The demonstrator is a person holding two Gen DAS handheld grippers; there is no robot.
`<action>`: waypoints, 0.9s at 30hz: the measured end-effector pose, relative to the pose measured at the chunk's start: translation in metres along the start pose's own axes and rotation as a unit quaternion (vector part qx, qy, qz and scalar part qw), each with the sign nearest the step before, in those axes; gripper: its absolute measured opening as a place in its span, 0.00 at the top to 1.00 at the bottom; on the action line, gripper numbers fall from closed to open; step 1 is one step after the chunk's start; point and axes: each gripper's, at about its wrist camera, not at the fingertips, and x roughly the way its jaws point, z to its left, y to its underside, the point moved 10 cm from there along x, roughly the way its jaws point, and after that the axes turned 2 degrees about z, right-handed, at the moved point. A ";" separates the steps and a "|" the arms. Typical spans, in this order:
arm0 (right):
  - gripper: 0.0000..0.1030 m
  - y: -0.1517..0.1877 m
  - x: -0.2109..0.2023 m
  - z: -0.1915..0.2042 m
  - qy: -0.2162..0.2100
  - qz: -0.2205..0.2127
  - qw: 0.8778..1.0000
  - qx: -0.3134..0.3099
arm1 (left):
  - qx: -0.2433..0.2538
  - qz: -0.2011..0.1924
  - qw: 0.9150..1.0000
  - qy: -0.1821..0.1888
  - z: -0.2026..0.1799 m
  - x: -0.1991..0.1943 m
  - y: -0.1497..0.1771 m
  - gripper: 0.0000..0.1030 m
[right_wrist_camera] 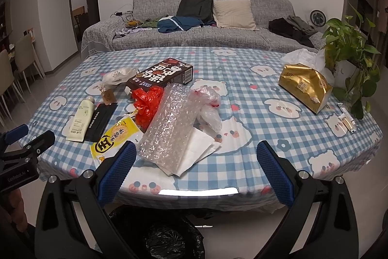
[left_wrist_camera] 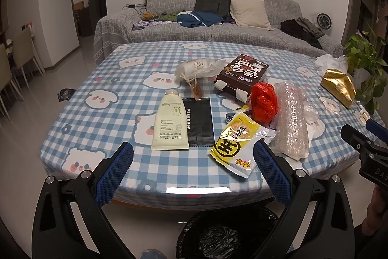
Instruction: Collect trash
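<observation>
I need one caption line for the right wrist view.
Open right gripper faces bubble wrap on the checked table.

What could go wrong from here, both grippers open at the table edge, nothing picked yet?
1. The bubble wrap lies over white paper and against the red plastic bag; grabbing it may drag those along or off the table.
2. The yellow snack wrapper is flat and thin, so the left gripper might slip over it or pinch the tablecloth.
3. The black-lined bin sits below the table edge, partly hidden; a drop released early could miss.
</observation>
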 end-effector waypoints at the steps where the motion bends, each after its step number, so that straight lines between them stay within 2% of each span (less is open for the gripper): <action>1: 0.07 0.000 0.001 0.000 0.000 0.001 1.000 0.000 | 0.000 0.000 1.000 0.000 0.000 0.000 0.000 0.06; 27: 0.09 0.002 0.000 -0.002 0.005 0.001 1.000 0.000 | 0.002 0.002 1.000 -0.001 0.003 0.000 0.006 0.06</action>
